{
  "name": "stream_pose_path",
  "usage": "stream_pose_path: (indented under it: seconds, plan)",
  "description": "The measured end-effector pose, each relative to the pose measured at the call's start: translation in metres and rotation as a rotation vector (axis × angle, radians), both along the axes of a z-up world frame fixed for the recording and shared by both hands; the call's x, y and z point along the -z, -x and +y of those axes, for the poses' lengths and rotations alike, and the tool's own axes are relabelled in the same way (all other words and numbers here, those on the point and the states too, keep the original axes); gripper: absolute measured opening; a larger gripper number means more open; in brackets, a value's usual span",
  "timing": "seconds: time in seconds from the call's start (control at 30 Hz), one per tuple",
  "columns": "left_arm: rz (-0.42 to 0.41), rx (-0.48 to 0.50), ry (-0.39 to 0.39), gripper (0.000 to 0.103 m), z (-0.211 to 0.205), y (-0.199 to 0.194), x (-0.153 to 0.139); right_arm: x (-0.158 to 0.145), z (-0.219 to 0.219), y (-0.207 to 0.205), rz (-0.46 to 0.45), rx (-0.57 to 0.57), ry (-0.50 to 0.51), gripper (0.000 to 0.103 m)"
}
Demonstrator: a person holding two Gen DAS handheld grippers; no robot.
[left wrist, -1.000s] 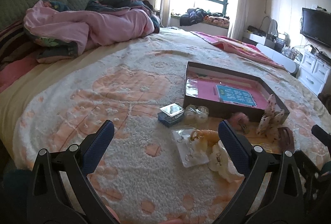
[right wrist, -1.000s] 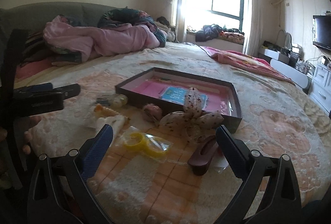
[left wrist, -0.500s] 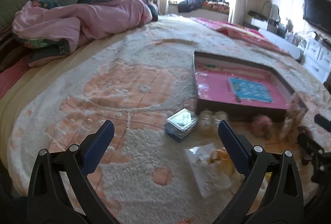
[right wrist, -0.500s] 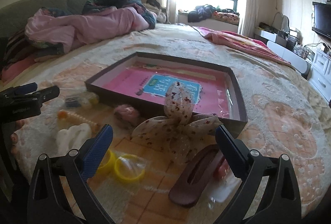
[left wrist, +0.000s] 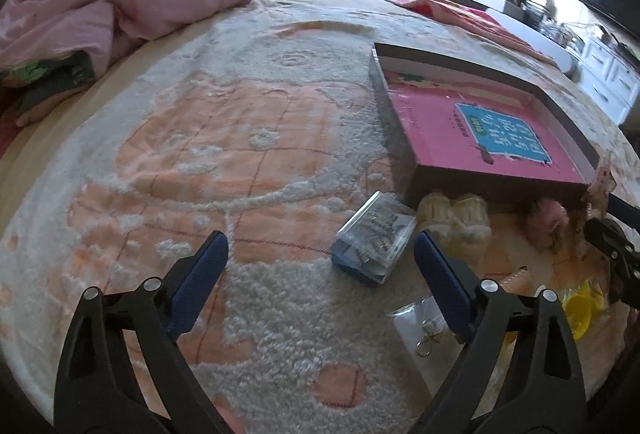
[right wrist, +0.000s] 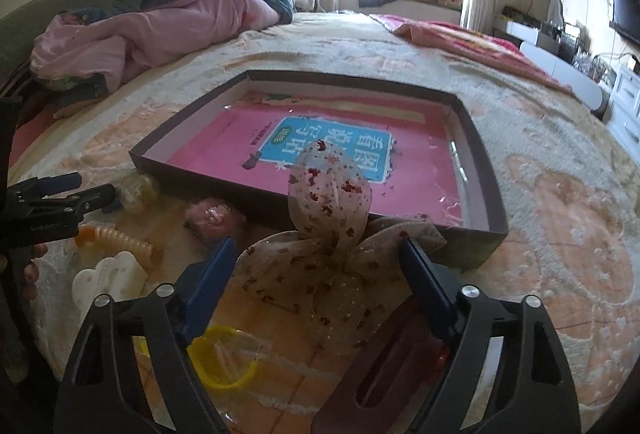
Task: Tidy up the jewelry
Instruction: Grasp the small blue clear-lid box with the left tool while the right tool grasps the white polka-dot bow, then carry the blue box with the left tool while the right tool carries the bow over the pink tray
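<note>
A shallow dark box with a pink bottom lies on the bed. My left gripper is open and empty, just short of a small clear case that lies before the box's near left corner. My right gripper is open, its fingers on either side of a spotted fabric bow leaning on the box's front wall. Yellow rings in a clear bag, a dark red hair clip, a white clip, a pink flower and a bag of earrings lie nearby.
A fuzzy peach and white blanket covers the bed. A pink quilt is heaped at the far left. A red blanket lies at the far right. White drawers and a TV stand beyond the bed.
Both grippers have moved forward and lower. The left has come up to the clear case. The right has come up around the spotted bow.
</note>
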State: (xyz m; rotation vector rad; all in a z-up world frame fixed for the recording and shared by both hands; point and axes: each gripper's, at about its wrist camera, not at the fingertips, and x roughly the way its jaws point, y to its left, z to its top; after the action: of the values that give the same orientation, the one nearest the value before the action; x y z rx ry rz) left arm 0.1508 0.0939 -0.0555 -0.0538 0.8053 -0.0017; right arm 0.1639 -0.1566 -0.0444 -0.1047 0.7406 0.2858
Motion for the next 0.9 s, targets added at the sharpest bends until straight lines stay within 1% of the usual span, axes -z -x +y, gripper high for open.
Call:
stream_pose_path:
  seconds: [0.07,0.1,0.17,0.2,0.27,0.3,0.37,0.47,0.57,0.63,0.73,0.9]
  plan:
    - [-0.005,0.034,-0.005,0.076,-0.004,-0.001,0.0,0.001,0.001,-0.001,0.003,-0.001,-0.003,0.074]
    - [-0.008,0.048,-0.005,0.074,-0.005,-0.002,0.0,0.001,0.001,-0.002,0.004,-0.002,-0.004,0.073]
    - [-0.006,0.062,0.001,0.065,-0.007,-0.005,0.0,0.002,0.001,-0.003,0.006,0.003,-0.008,0.066]
    - [0.004,0.07,0.009,0.063,-0.006,-0.007,0.002,0.003,0.0,-0.004,0.01,0.004,-0.014,0.064]
    - [0.005,0.089,0.034,0.053,-0.006,-0.008,0.005,0.004,-0.001,-0.005,0.011,0.007,-0.015,0.054]
    - [0.008,0.098,0.042,0.05,-0.006,-0.009,0.005,0.004,-0.002,-0.005,0.01,0.007,-0.016,0.051]
    - [0.009,0.122,0.055,0.034,-0.009,-0.01,0.004,0.004,-0.003,-0.004,0.001,0.003,-0.019,0.04]
    - [0.006,0.13,0.05,0.034,-0.013,-0.008,0.005,0.002,-0.006,-0.001,-0.022,-0.007,-0.032,0.028]
    - [0.003,0.119,0.077,0.033,-0.01,-0.007,0.004,-0.001,-0.008,0.001,-0.041,-0.018,-0.04,0.02]
    - [-0.001,0.109,0.086,0.032,-0.009,-0.004,0.003,-0.003,-0.01,0.003,-0.048,-0.024,-0.047,0.018]
    - [-0.03,0.096,0.089,0.031,-0.008,0.001,-0.003,-0.007,-0.013,0.006,-0.065,-0.033,-0.066,0.014]
    - [-0.079,0.063,0.095,0.03,-0.006,0.011,-0.02,-0.016,-0.022,0.012,-0.084,-0.035,-0.1,0.013]
